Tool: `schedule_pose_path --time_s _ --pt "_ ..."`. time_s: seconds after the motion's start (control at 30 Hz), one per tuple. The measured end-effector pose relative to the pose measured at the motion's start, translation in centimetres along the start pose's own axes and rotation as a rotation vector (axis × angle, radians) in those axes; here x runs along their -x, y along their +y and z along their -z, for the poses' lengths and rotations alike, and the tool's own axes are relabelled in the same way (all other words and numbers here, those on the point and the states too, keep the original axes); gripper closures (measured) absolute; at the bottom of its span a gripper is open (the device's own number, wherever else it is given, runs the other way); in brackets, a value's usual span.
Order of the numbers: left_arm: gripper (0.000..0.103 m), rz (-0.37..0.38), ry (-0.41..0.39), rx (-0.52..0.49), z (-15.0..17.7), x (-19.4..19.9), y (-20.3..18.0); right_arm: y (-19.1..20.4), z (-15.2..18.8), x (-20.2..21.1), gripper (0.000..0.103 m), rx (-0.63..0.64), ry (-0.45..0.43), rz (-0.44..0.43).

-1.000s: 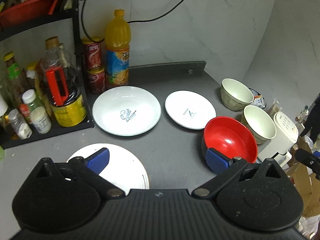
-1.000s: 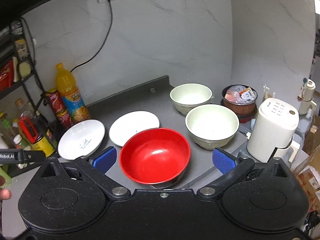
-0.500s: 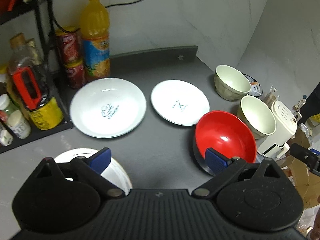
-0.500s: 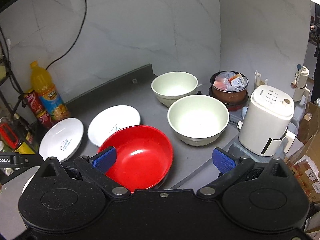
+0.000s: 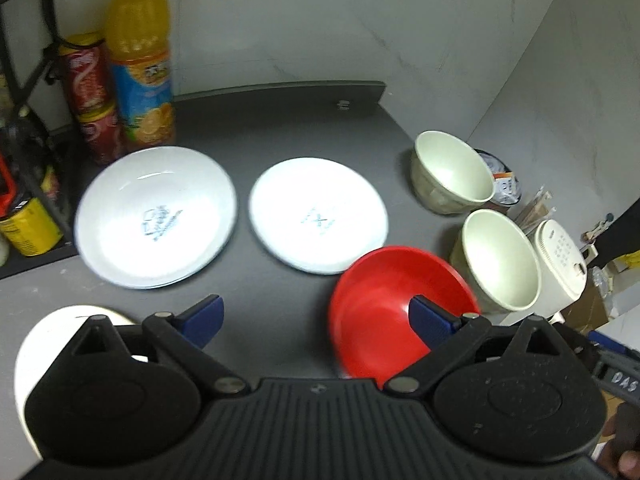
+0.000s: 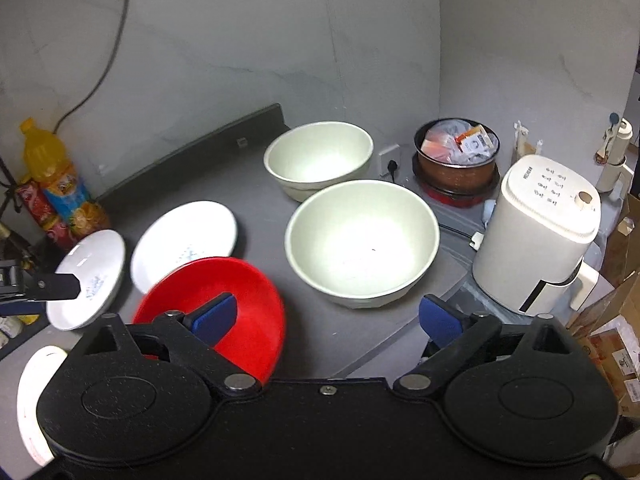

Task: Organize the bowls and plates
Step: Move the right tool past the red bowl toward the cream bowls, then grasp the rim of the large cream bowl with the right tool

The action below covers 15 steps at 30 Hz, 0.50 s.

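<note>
Both tongs are held above the grey counter (image 6: 256,204): the left gripper (image 5: 316,318) is spread wide with nothing between its pads, and the right gripper (image 6: 328,318) is closing, nothing clamped. Round dishes are seen with no long axis, all mouth-up. Two cream bowls (image 6: 362,240) (image 6: 318,158) are set touching; the red bowl (image 6: 224,292) is tipped slightly, just beside the nearer one. Two white plates (image 5: 156,216) (image 5: 318,214) are laid side by side near a juice bottle (image 5: 140,52)
</note>
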<state>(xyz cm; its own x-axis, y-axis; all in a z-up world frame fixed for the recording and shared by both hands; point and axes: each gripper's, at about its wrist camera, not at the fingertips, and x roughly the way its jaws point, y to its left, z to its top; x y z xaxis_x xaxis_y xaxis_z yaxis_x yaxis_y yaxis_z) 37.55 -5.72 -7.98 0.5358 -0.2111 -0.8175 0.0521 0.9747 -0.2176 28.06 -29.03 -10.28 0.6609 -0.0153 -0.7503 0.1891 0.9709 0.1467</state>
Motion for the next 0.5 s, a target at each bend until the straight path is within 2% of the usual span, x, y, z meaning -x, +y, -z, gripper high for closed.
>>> schedule_pose_path --time_s 0.1,0.5 --pt "0.006 -0.002 0.000 -0.015 -0.5 -1.2 -1.5 -1.3 -0.5 -1.3 0.014 -0.029 0.022 -0.008" --pt "0.028 0.039 0.050 -0.035 -3.0 -7.0 -6.9 -6.4 -2.4 -6.5 0.039 -0.091 0.094 -0.018"
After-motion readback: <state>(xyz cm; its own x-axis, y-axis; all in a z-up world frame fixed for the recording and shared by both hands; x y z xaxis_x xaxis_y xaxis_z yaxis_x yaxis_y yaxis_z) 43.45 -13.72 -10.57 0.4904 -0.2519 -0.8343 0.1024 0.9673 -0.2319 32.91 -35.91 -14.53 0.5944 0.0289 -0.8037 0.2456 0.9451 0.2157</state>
